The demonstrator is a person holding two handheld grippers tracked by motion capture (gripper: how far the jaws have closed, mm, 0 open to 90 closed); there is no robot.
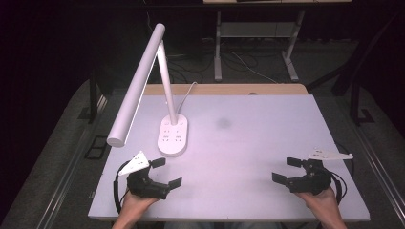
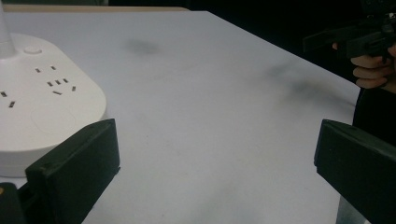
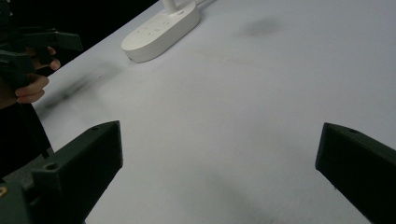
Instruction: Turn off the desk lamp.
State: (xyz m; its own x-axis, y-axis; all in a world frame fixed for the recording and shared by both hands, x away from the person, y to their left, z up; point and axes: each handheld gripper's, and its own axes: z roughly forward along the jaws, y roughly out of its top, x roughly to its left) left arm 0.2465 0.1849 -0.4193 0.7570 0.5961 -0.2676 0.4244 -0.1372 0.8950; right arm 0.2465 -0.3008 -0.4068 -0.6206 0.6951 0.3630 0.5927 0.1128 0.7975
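While held low, left gripper point(image 1: 166, 172) & right gripper point(image 1: 287, 170) wide apart, empty.

I see a table point(image 1: 267, 143) with a smooth, matt white top, and a grey smudge on it toward 12 o'clock. A strip of bare wood point(image 1: 224, 89) shows along its far edge. The lamp point(image 1: 165, 95) looks like smooth white plastic with a soft shine. Both grippers, left gripper point(image 1: 167, 172) and right gripper point(image 1: 286, 170), have matt black plastic jaws.

Table point(image 1: 267, 143) brightly lit, surroundings dark; soft focus, faint purple cast.
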